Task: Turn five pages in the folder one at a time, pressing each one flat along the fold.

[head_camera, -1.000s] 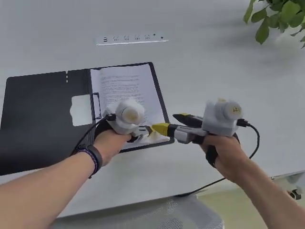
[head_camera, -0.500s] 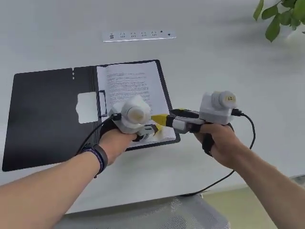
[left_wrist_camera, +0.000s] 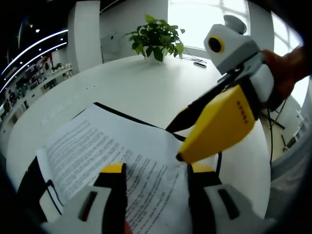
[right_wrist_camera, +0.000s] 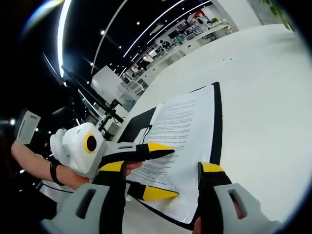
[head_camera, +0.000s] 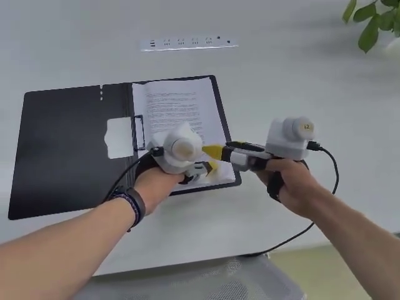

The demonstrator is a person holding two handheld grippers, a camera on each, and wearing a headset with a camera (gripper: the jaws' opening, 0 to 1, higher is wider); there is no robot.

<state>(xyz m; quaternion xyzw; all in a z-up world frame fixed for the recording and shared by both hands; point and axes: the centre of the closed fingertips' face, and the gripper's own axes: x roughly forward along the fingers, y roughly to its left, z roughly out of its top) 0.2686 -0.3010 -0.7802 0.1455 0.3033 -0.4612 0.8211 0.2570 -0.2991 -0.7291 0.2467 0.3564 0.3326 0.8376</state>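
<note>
A black folder [head_camera: 62, 150] lay open on the white desk [head_camera: 300, 75]. Its left cover was flat, and a stack of printed pages [head_camera: 178, 109] sat on the right half. My left tool [head_camera: 201, 170] hovered over the lower right corner of the top page. Its yellow-tipped jaws were spread apart, and in the left gripper view printed paper showed between them. I could not tell whether they touched the sheet. My right tool [head_camera: 215, 150] pointed in from the right, low over the desk. Its jaws were also apart and gripped nothing, with the tips just beside the left tool at the same corner. A power strip [head_camera: 187, 43] lay on the desk beyond the folder. Leaves of a plant [head_camera: 375, 22] showed at the far right.
</note>
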